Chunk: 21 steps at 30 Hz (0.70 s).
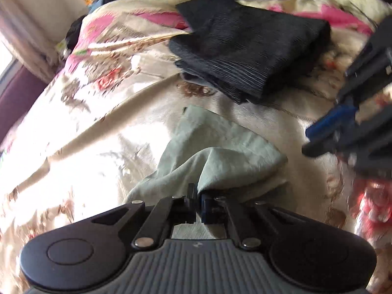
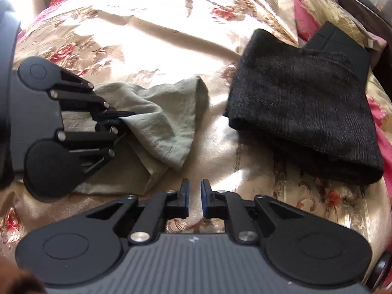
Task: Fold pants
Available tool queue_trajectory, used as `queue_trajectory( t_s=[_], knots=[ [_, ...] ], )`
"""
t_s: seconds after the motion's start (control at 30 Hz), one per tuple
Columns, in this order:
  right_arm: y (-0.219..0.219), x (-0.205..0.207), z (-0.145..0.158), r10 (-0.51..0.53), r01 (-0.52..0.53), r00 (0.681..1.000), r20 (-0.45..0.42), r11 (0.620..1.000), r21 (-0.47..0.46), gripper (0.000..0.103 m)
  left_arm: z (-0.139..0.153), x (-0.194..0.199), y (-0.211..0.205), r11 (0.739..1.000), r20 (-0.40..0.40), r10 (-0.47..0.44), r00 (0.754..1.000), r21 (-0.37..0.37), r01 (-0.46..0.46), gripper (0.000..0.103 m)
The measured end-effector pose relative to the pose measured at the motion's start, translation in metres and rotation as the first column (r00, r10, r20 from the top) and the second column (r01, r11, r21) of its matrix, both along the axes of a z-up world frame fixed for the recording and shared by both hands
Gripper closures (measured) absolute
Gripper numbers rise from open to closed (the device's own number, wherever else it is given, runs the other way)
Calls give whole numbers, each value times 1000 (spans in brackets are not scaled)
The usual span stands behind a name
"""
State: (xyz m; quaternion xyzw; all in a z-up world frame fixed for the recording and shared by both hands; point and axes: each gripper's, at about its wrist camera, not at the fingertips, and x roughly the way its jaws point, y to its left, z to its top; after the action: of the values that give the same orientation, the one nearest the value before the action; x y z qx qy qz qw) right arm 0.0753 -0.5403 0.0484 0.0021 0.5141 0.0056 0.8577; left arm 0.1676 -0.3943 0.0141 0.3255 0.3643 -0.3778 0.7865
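Pale green pants (image 1: 220,142) lie crumpled on the floral bedspread (image 1: 93,127). My left gripper (image 1: 198,196) is shut on a bunched fold of them; in the right wrist view it (image 2: 122,120) comes in from the left, pinching the same green pants (image 2: 169,122). My right gripper (image 2: 194,196) hovers just beside the green cloth's near edge, its fingers a small gap apart with nothing between them. It shows blurred at the right edge of the left wrist view (image 1: 316,139).
A folded dark grey garment (image 2: 301,122) lies to the right of the green pants, visible beyond them from the left wrist (image 1: 250,49). A second dark folded piece (image 2: 343,46) lies behind it. The bedspread (image 2: 147,36) stretches away to the far left.
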Motion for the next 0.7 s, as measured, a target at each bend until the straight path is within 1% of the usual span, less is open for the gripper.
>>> queue_trajectory(
  t_s=[0.03, 0.07, 0.1, 0.13, 0.17, 0.2, 0.27, 0.3, 0.33, 0.37, 0.4, 0.43, 0.47, 0.5, 0.57, 0.6, 0.63, 0.67, 0.7],
  knots=[
    [6, 3, 0, 39, -39, 999, 9, 999, -5, 80, 6, 11, 7, 997, -67, 54, 996, -46, -58, 83],
    [12, 7, 0, 77, -77, 997, 19, 997, -9, 74, 12, 24, 15, 987, -157, 114, 981, -99, -130, 83],
    [18, 10, -1, 109, -108, 994, 30, 994, -20, 73, 16, 35, 23, 970, -239, 155, 959, -147, -193, 83],
    [25, 14, -2, 137, -135, 990, 36, 990, -36, 72, 20, 46, 31, 949, -309, 180, 934, -197, -248, 83],
    [31, 17, -4, 159, -157, 986, 41, 986, -53, 71, 24, 56, 40, 921, -373, 195, 907, -248, -300, 83],
    [38, 21, -7, 188, -184, 981, 48, 980, -69, 69, 27, 64, 46, 898, -420, 205, 884, -280, -341, 83],
    [51, 29, -15, 226, -220, 973, 53, 971, -97, 63, 27, 76, 56, 859, -495, 220, 841, -310, -407, 83],
    [57, 33, -21, 237, -229, 970, 50, 965, -125, 62, 26, 77, 58, 850, -504, 228, 833, -315, -423, 83],
    [62, 37, -26, 245, -233, 968, 53, 958, -164, 64, 26, 78, 58, 850, -494, 232, 838, -316, -422, 83],
    [65, 39, -31, 238, -219, 969, 62, 951, -219, 67, 26, 78, 57, 858, -478, 232, 847, -309, -410, 83],
    [65, 42, -35, 206, -183, 976, 66, 950, -251, 67, 27, 74, 57, 865, -472, 227, 852, -305, -399, 83],
    [58, 45, -35, 145, -125, 987, 68, 964, -235, 88, 26, 72, 56, 870, -475, 215, 854, -304, -388, 83],
    [47, 47, -34, 73, -61, 995, 62, 980, -188, 101, 26, 67, 56, 875, -480, 199, 854, -305, -375, 83],
    [31, 46, -31, -24, 31, 998, 57, 991, -128, 101, 25, 65, 56, 880, -483, 186, 856, -305, -363, 83],
    [5, 37, -24, -156, 159, 986, 60, 986, -50, 101, 24, 62, 52, 887, -490, 165, 856, -305, -346, 83],
    [-14, 27, -18, -251, 249, 966, 56, 967, 47, 101, 25, 60, 51, 888, -498, 151, 854, -311, -339, 83],
    [-32, 15, -15, -343, 333, 938, 43, 930, 157, 101, 26, 57, 50, 887, -509, 133, 851, -322, -331, 83],
    [-49, 2, -14, -441, 421, 897, 22, 870, 257, 100, 26, 54, 47, 888, -524, 104, 846, -333, -316, 83],
    [-63, -10, -16, -519, 494, 854, -10, 807, 324, 98, 25, 50, 42, 894, -531, 75, 844, -340, -293, 83]
  ],
)
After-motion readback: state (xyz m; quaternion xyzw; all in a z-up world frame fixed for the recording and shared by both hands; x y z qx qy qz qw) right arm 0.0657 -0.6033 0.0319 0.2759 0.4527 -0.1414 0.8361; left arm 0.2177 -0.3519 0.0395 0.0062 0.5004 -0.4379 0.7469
